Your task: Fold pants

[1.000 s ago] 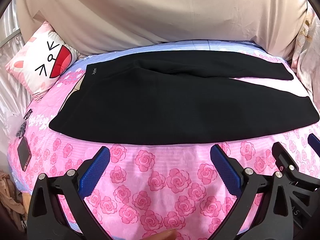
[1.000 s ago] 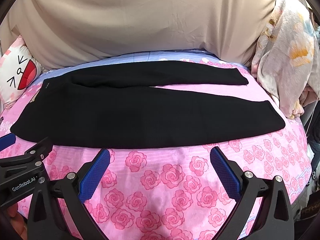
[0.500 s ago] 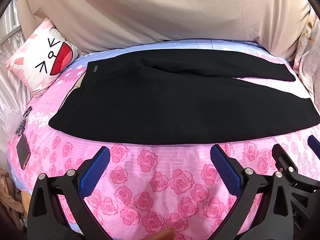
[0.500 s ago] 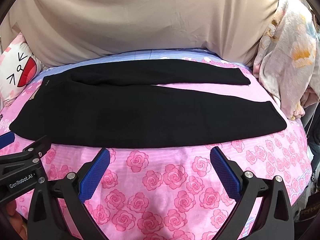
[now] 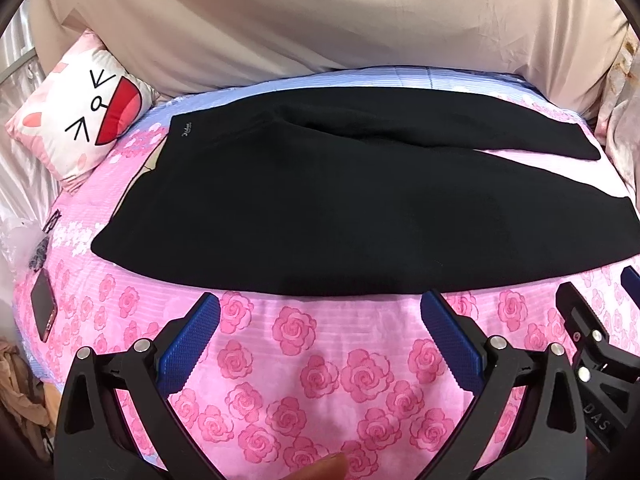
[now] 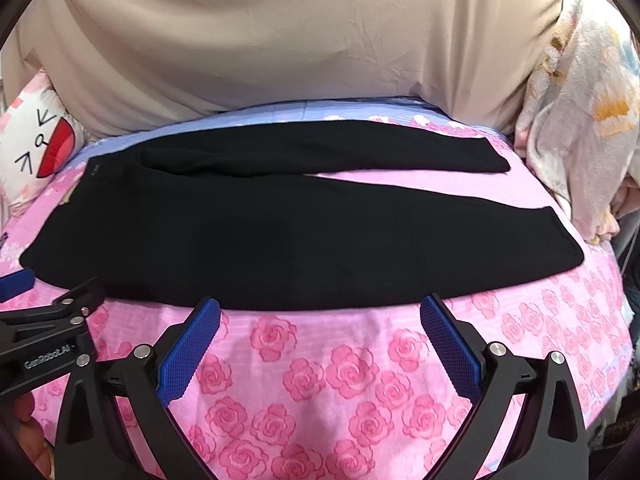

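Observation:
Black pants (image 5: 320, 208) lie flat across a pink rose-print bed (image 5: 320, 360), waistband at the left, the two legs spread apart toward the right. In the right wrist view the same pants (image 6: 240, 240) fill the middle. My left gripper (image 5: 320, 328) hovers open just short of the pants' near edge, nothing between its blue pads. My right gripper (image 6: 320, 332) is also open and empty at the near edge, further right along the leg. Each gripper shows at the side of the other's view.
A cat-face pillow (image 5: 80, 116) sits at the bed's back left. A phone (image 5: 44, 308) lies near the left edge. A beige sheet (image 5: 320, 20) hangs behind the bed. A floral blanket (image 6: 580, 120) is piled at the right.
Both grippers have crept forward toward the pants' near edge; the pants look slightly closer. Both stay open and nothing on the bed has shifted.

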